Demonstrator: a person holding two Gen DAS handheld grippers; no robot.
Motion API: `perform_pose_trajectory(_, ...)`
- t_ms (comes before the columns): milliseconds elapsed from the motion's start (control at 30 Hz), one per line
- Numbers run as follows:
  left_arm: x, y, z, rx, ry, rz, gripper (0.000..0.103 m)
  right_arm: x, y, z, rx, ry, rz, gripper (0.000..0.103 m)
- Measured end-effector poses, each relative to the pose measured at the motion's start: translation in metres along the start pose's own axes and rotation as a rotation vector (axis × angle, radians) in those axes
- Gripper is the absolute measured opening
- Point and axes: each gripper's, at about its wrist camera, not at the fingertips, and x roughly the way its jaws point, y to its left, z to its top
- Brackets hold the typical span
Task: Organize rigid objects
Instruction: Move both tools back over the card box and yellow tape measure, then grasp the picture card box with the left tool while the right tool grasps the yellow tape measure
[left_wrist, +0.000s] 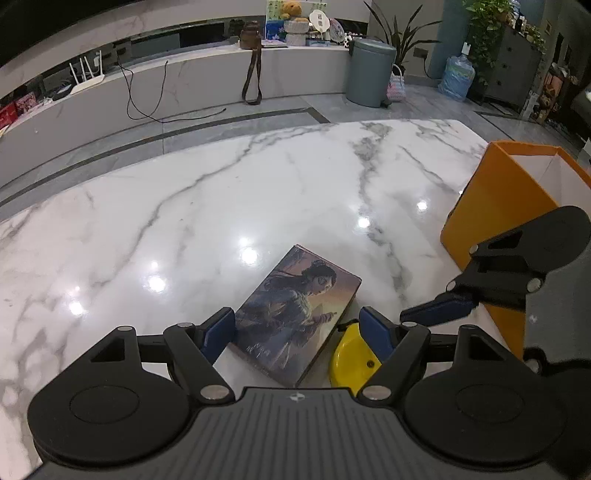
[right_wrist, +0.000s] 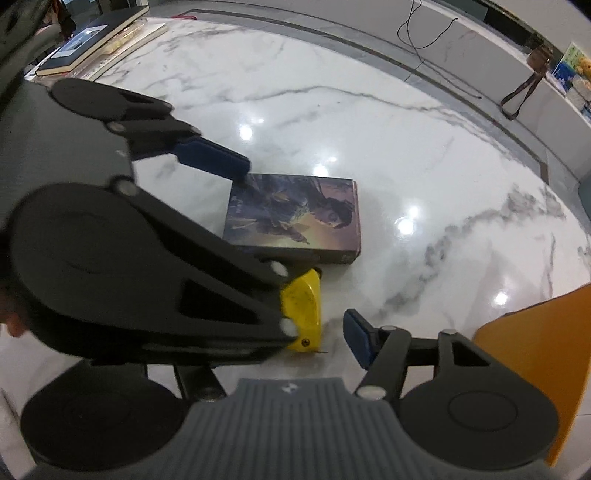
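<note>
Marble table (left_wrist: 258, 192): white with grey veins, glossy, bearing all the task items.

Orange box (left_wrist: 491, 206): open-topped, white inside, standing on the table's right side, well apart from the picture box. The right wrist view shows only one orange wall of it at the lower right.

Picture box (left_wrist: 295, 314): flat, with a printed figure on its lid, lying on the table. In the left wrist view its near end sits between the blue fingers (left_wrist: 221, 328) of the left gripper (left_wrist: 299, 332).

Yellow object (left_wrist: 352, 360): small, rounded, hard plastic, lying just beside the picture box's long edge; whether the two touch is hard to say.

Stack of books (right_wrist: 92, 40): seen only in the right wrist view, at the table's far corner.

Grey bin (left_wrist: 369, 72), water bottle (left_wrist: 456, 77) and a marble ledge with a router (left_wrist: 88, 79): seen only in the left wrist view, on and beside the floor beyond the table.

Left gripper: jaws wide, straddling the picture box's near end, pads not visibly pressing on it. In the right wrist view this gripper covers much of the yellow object.

Right gripper (right_wrist: 314, 332): jaws partly open around the yellow object; only one blue finger (right_wrist: 356, 338) shows, standing clear of the object, the other hidden, so no grip can be confirmed.
</note>
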Motion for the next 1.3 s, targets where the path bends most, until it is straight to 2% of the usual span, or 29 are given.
perform_pose_trajectory(267, 0.009, -0.009, 0.004, 0.045, -0.012, 0.026, 0.094, 0.007, 0.001, 0.002, 0.015, 0.014, 0.024, 0.052)
perform_pose_trajectory(333, 0.014, -0.008, 0.006, 0.053, 0.017, 0.053, 0.091, 0.006, 0.004, 0.001, 0.005, 0.011, 0.019, 0.049)
perform_pose_trajectory(500, 0.015, 0.001, 0.008, -0.02, 0.048, 0.046, 0.083, 0.005, 0.006, -0.001, 0.008, 0.01, 0.01, 0.049)
perform_pose_trajectory(633, 0.008, -0.004, 0.001, 0.025, 0.079, 0.064, 0.073, 0.003, 0.007, -0.003, 0.028, 0.011, 0.0, 0.05)
perform_pose_trajectory(767, -0.006, -0.001, -0.015, 0.053, 0.129, 0.072, 0.069, -0.001, 0.009, -0.01, 0.046, 0.017, -0.009, 0.05)
perform_pose_trajectory(1033, -0.051, 0.007, -0.065, -0.007, 0.235, 0.105, 0.067, -0.018, 0.04, -0.043, 0.042, 0.027, 0.002, 0.05)
perform_pose_trajectory(1300, -0.09, 0.002, -0.115, -0.134, 0.296, 0.1, 0.065, -0.039, 0.075, -0.086, 0.079, 0.0, 0.016, 0.05)
